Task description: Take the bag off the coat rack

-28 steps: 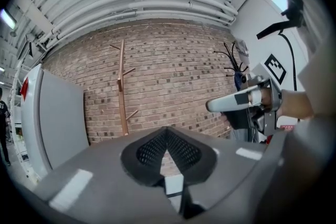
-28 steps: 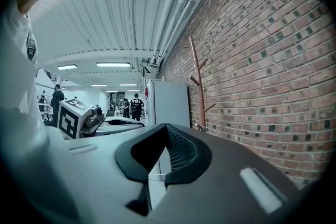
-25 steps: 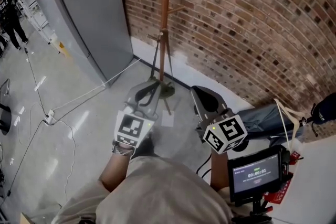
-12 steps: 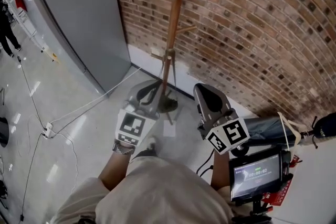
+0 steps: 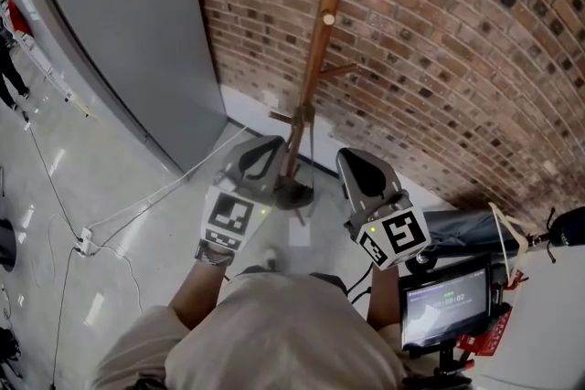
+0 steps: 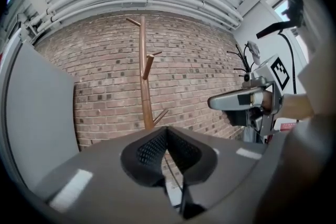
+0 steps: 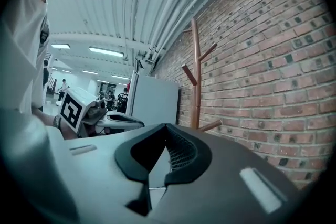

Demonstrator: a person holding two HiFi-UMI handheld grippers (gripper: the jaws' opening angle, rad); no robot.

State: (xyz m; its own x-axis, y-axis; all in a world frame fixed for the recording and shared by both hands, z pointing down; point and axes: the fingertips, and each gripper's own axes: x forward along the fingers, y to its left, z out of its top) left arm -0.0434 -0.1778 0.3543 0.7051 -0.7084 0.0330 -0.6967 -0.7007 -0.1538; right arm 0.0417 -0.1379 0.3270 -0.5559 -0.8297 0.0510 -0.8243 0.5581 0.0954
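Against the brick wall [image 5: 457,59], beside a grey cabinet [image 5: 128,41], stands the wooden rack [image 5: 320,50]. Low on it a dark bag [image 5: 294,194] hangs by thin straps from a short peg, with its body near the floor at the rack's foot. The left gripper [image 5: 267,147] and right gripper [image 5: 347,158] are held level, side by side, both pointing toward the rack and short of it, one on either side of the bag. Each has its jaws pressed fully together with nothing between them. To the right, by the wall, lies a blue-grey bundle [image 5: 462,224] with a cream strap, near a small screen [image 5: 443,310]
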